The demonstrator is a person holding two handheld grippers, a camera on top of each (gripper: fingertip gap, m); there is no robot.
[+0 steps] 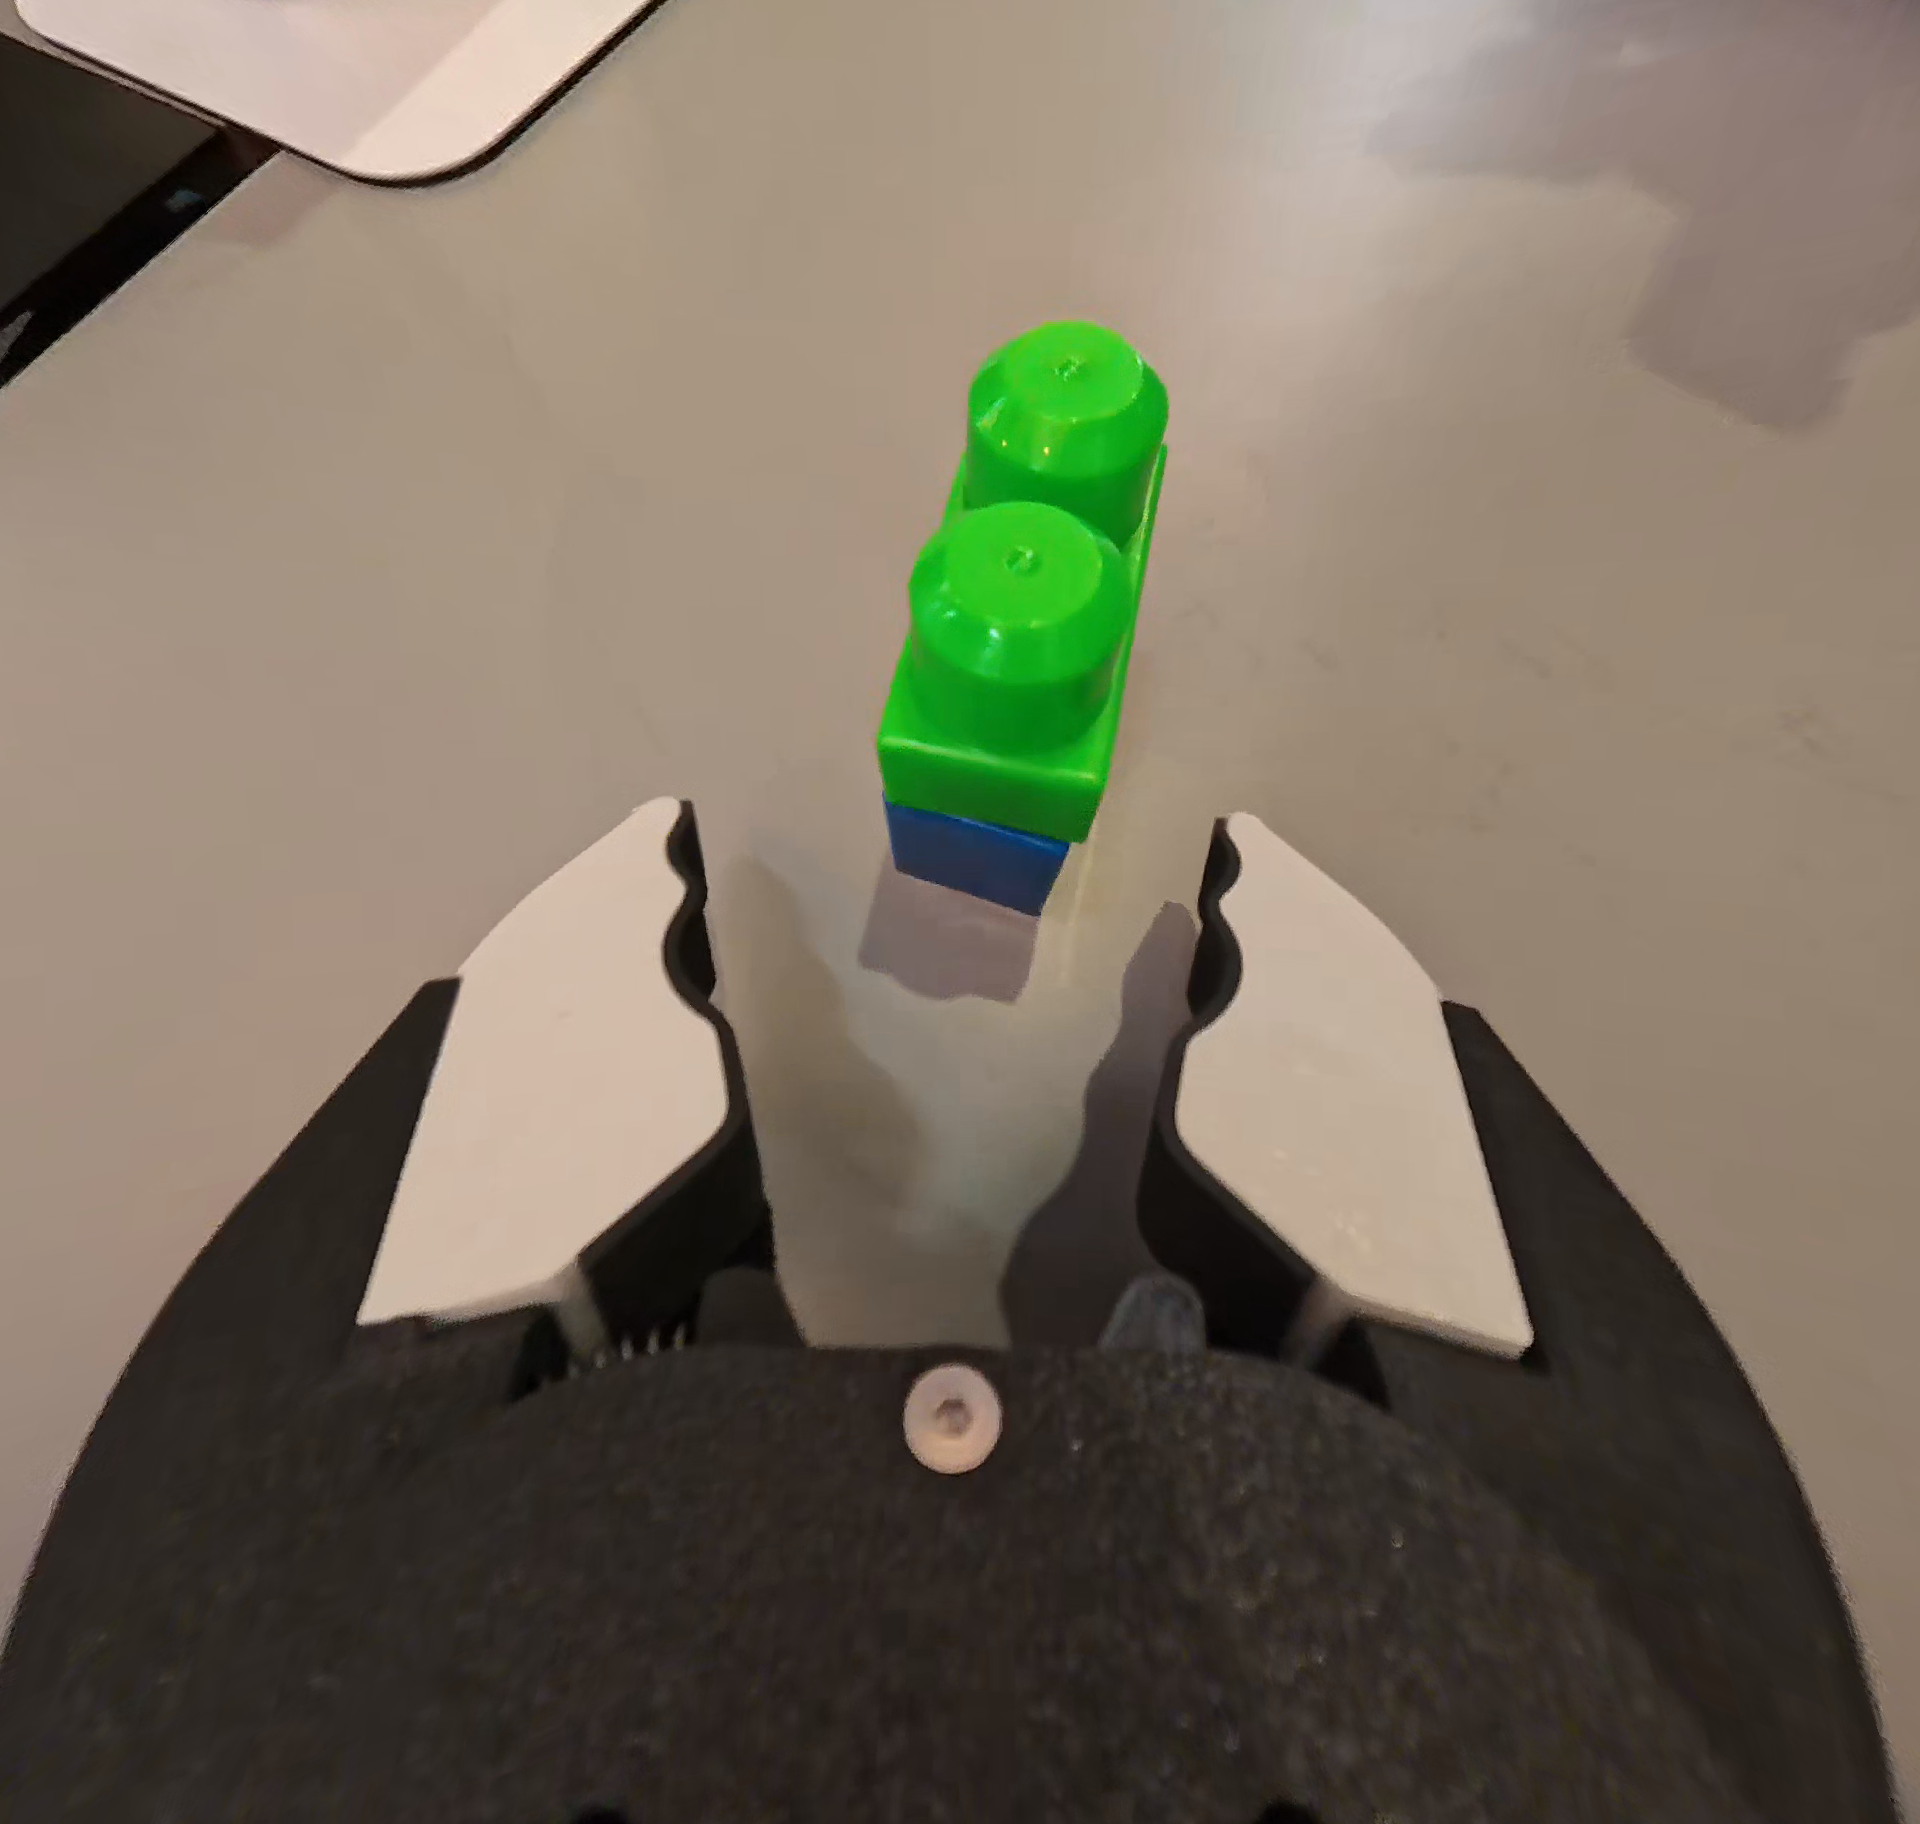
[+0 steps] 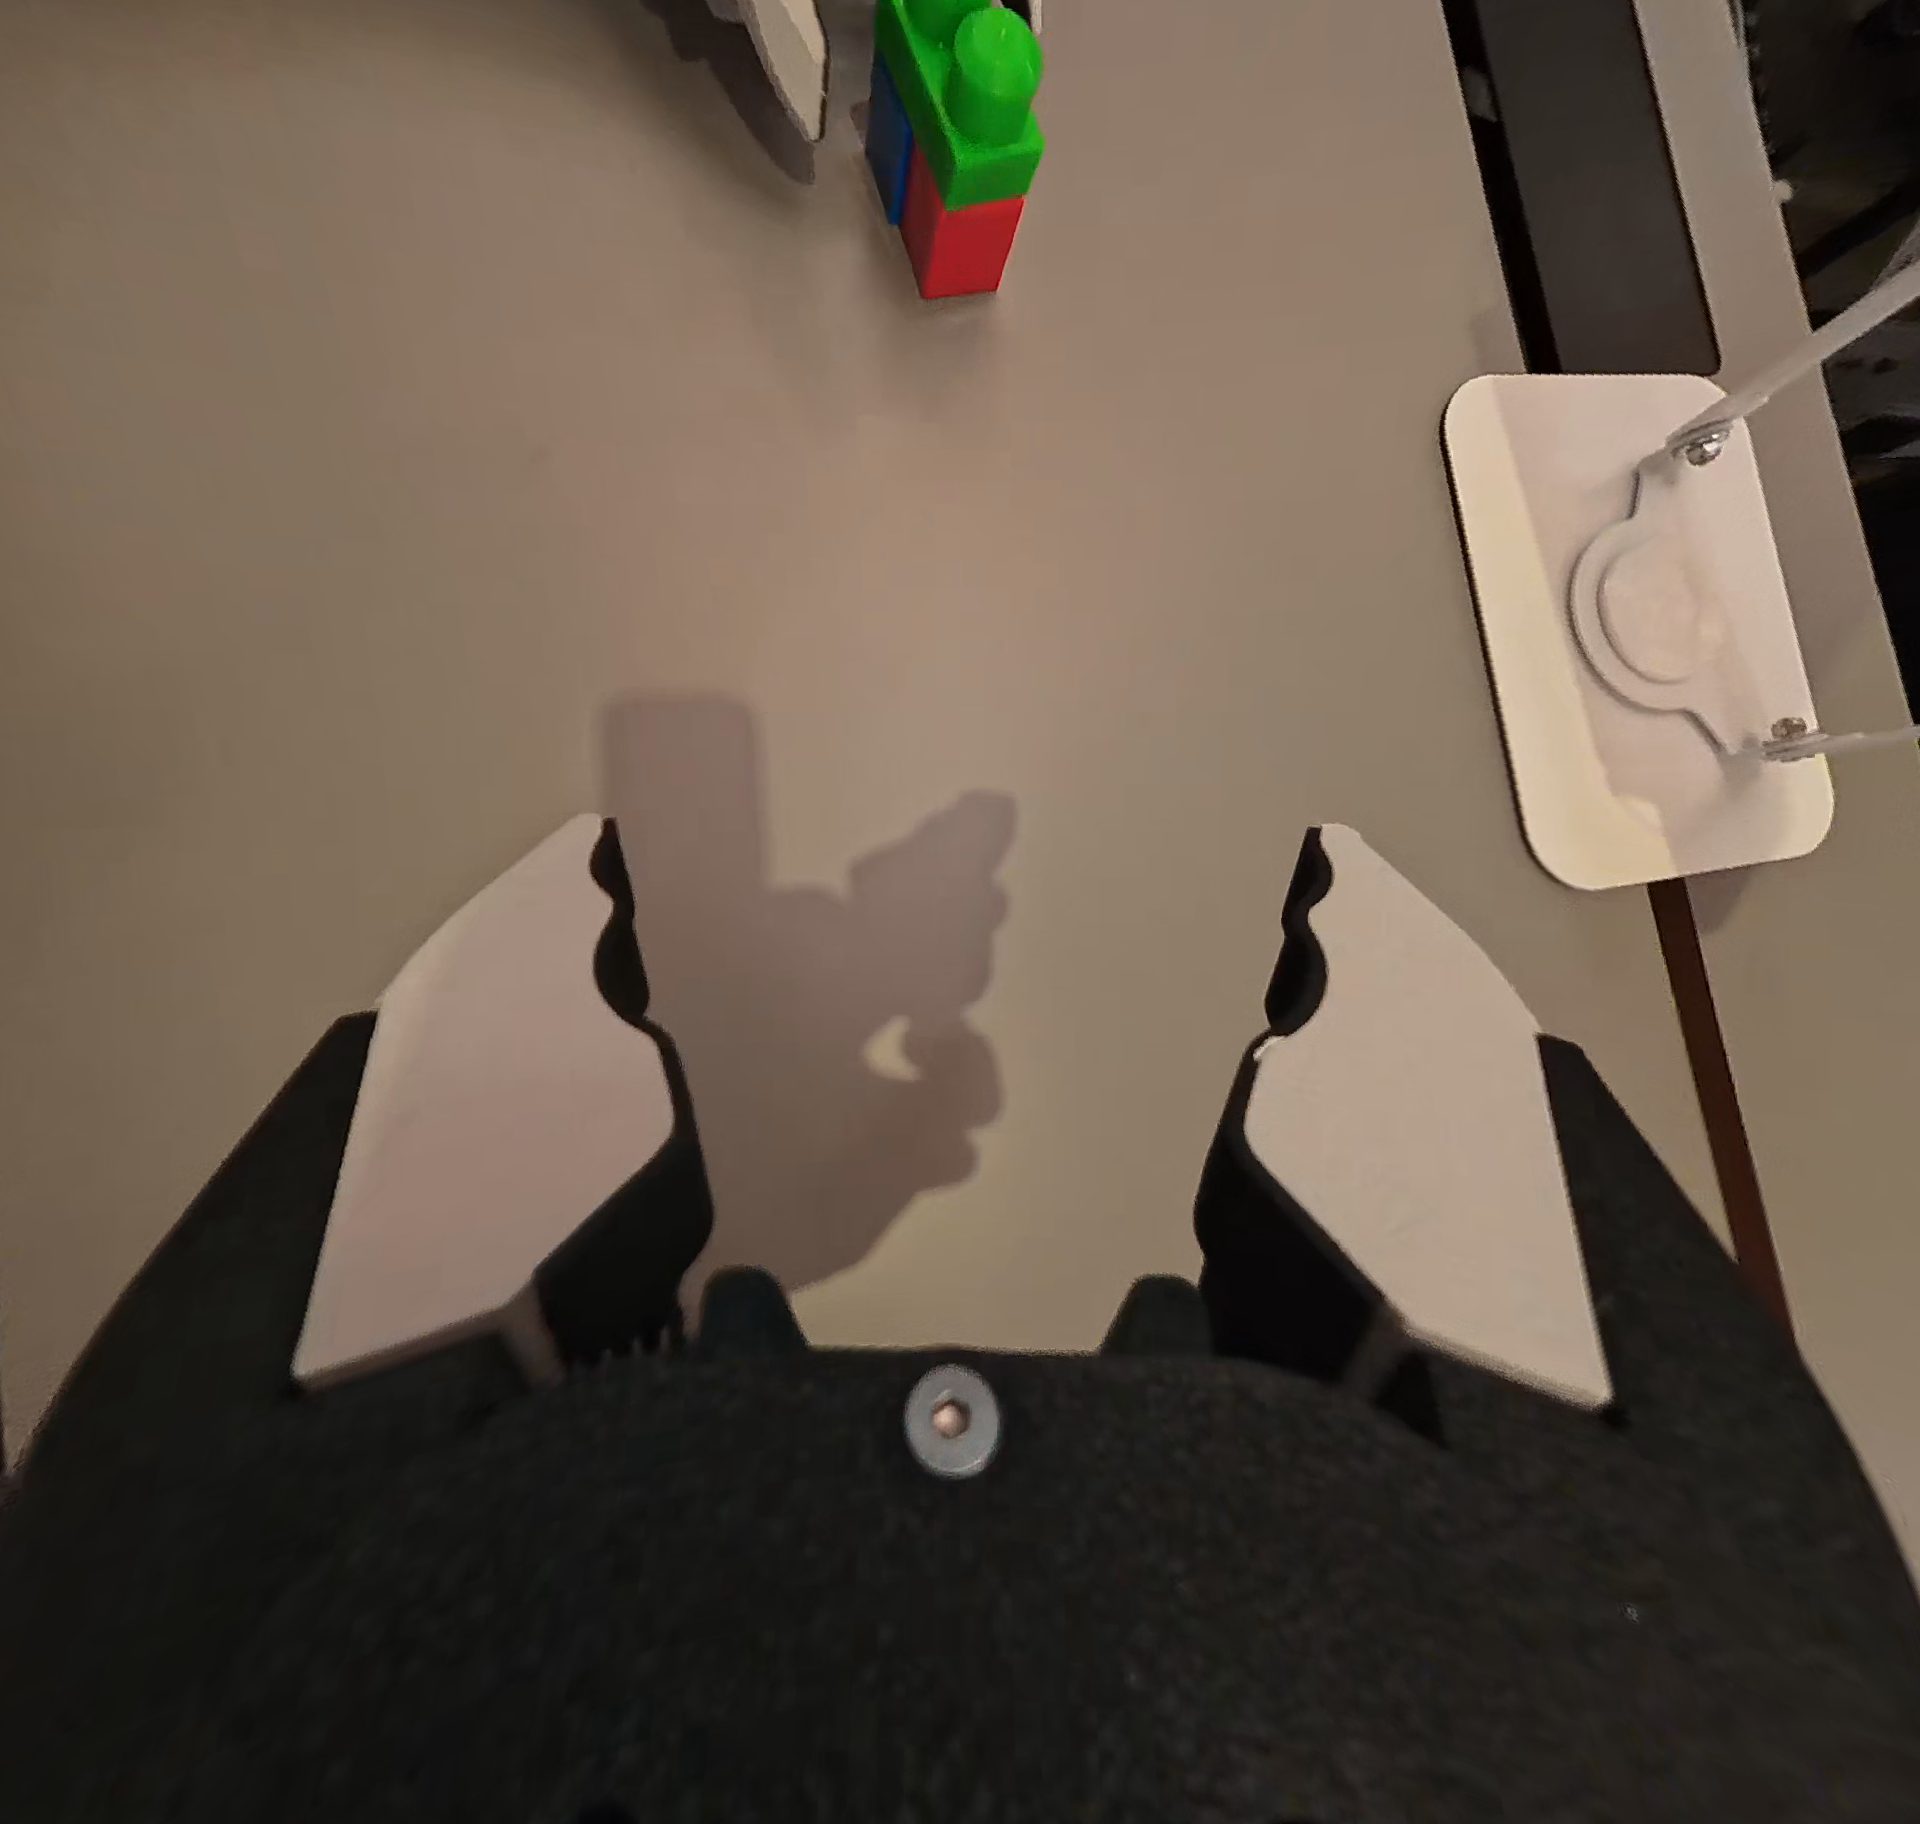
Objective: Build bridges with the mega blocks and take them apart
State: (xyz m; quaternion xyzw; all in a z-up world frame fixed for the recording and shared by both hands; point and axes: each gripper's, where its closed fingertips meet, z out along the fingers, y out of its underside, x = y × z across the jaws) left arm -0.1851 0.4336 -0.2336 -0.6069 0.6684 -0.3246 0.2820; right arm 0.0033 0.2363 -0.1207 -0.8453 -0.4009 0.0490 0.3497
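Grey tabletop point(image 1: 416, 579) fills both views, with a dark gap running along its far edge. On it stands a small bridge: a green block point(image 1: 1023, 611) with two studs lies across the top, one end resting on a blue block point(image 1: 977, 865), the other on a red block point(image 2: 961, 242) that only your right wrist view shows. The blue and red blocks stand side by side and touching beneath it.

Your left gripper point(image 1: 951, 870) is spread wide and holds nothing. Its fingertips sit either side of the blue end of the bridge, just short of it, without touching. From the right wrist view you can see those same white fingers point(image 2: 774, 49) flanking the stack at the top of the picture.

Your right gripper point(image 2: 956, 860) is also spread wide and empty, well apart from the blocks, over bare table with only a shadow between its fingers.

Near the table's edge lies a white plate point(image 2: 1507, 631) with rounded corners, carrying a clear bracket point(image 2: 1652, 621) fixed by screws.
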